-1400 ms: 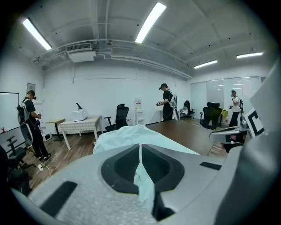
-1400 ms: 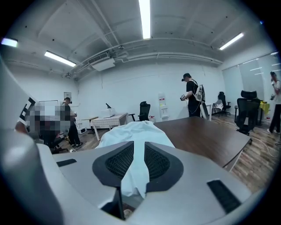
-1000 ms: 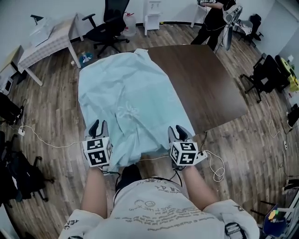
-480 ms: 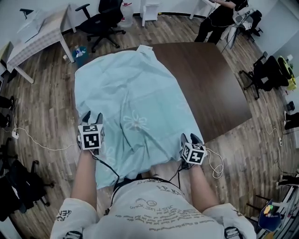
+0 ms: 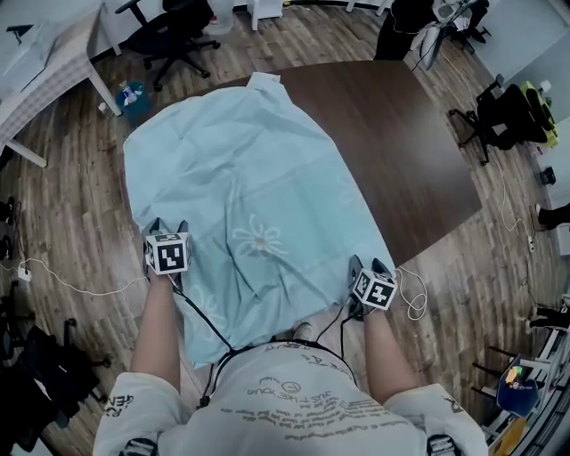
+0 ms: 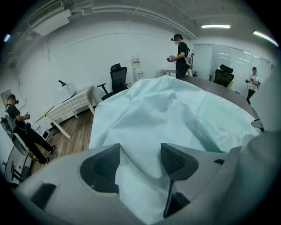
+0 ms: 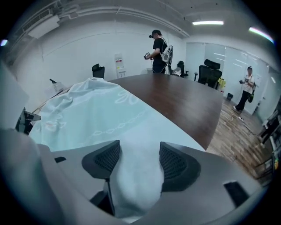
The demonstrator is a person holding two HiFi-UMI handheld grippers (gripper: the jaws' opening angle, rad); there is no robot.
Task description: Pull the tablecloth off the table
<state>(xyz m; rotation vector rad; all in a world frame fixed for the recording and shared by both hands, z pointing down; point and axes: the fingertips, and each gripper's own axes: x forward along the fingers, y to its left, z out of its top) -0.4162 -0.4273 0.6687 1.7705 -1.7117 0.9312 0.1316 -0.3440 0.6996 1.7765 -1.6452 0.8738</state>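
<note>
A pale blue tablecloth (image 5: 240,169) with a flower print covers the left half of the dark brown table (image 5: 401,134) and hangs over its near edge. My left gripper (image 5: 166,228) is at the cloth's near left edge. In the left gripper view a loose fold of cloth (image 6: 167,101) lies between the jaws of the left gripper (image 6: 139,151), which are opening wide. My right gripper (image 5: 368,265) is at the near right corner. Its jaws (image 7: 139,149) are opening too, with a bunch of cloth (image 7: 88,110) between the pads.
Office chairs (image 5: 174,40) and a white table (image 5: 44,62) stand at the far left, more chairs (image 5: 499,116) at the right. A person (image 5: 401,22) stands beyond the table. White cables (image 5: 410,298) lie on the wood floor near my right gripper.
Both grippers have moved apart along the near edge, the left one outward and up. The bunched cloth between them has spread flatter and hangs lower. Both sets of jaws have widened.
</note>
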